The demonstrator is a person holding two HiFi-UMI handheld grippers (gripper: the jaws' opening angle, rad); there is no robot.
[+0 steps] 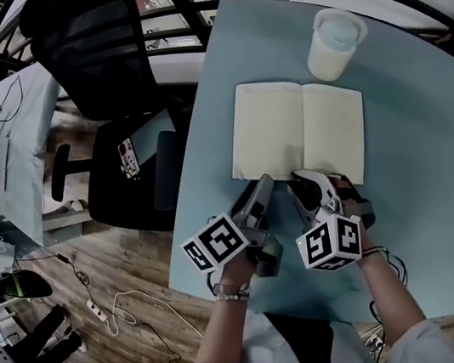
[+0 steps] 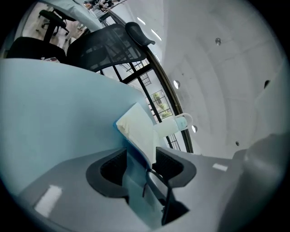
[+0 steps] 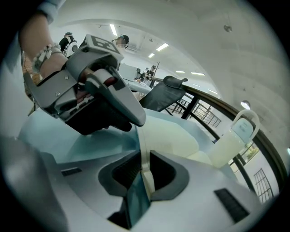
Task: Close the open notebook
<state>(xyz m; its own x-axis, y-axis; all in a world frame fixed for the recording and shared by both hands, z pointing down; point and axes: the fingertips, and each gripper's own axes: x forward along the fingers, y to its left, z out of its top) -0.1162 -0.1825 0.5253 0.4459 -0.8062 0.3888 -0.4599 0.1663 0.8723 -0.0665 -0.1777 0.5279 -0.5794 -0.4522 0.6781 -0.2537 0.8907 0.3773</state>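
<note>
The open notebook [image 1: 296,130] lies flat on the light blue table [image 1: 427,143], its cream pages up. My left gripper [image 1: 264,184] is at the near edge of the left page. In the left gripper view the jaws of the left gripper [image 2: 140,158] stand open, with the notebook's [image 2: 138,127] blue-covered edge between them and untouched. My right gripper [image 1: 304,177] is at the near edge by the spine. In the right gripper view the right gripper [image 3: 142,170] is shut on the notebook's [image 3: 172,138] edge, with the left gripper [image 3: 113,97] close beside it.
A white lidded jug [image 1: 331,42] stands on the table just beyond the notebook's far right corner. A black office chair [image 1: 104,67] stands off the table's left edge, over a wooden floor with cables. The table's near edge is right under my hands.
</note>
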